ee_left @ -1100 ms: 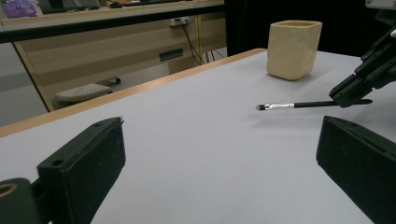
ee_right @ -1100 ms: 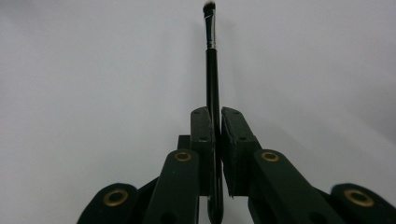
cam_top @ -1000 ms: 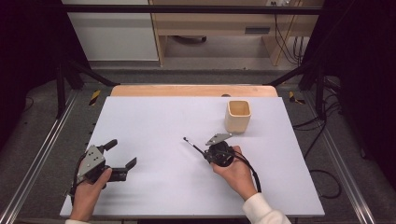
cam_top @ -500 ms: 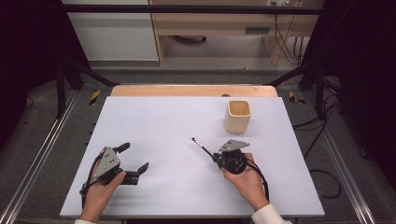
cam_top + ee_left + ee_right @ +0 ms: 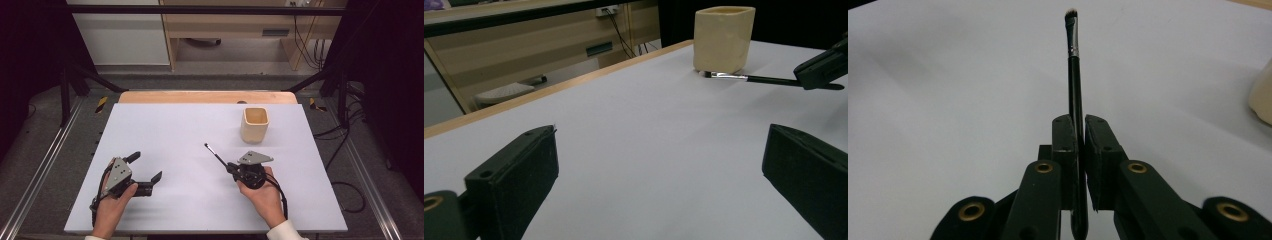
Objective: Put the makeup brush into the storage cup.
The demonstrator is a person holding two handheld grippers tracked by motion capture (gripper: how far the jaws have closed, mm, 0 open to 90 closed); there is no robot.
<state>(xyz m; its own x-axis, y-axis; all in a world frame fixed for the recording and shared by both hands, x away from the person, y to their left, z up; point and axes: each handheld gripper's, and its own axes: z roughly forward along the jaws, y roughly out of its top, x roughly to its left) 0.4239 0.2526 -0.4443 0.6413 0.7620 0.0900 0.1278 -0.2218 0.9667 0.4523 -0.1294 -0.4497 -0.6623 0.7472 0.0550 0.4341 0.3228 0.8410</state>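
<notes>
A thin black brush [image 5: 216,155] with a silver ferrule and a dark tip sticks out up-left from my right gripper [image 5: 231,167], which is shut on its handle just above the white table [image 5: 175,125]. The right gripper view shows the brush [image 5: 1075,75] pinched between the two pads of the right gripper [image 5: 1078,125]. My left gripper [image 5: 145,166] sits at the table's front left, open and empty. A cream cup [image 5: 255,124] stands upright behind the right hand. From the left gripper [image 5: 661,145], the cup [image 5: 724,37] and the brush [image 5: 749,78] lie ahead to the right.
A wooden strip [image 5: 205,97] runs along the table's far edge. Black frame posts stand at both sides, with cables on the floor at the right [image 5: 345,150]. A pale wooden shelf unit [image 5: 230,30] stands beyond the table.
Both hands have shifted a little to the right. The right gripper carried the brush with it and stayed shut on it. The cup has not moved.
</notes>
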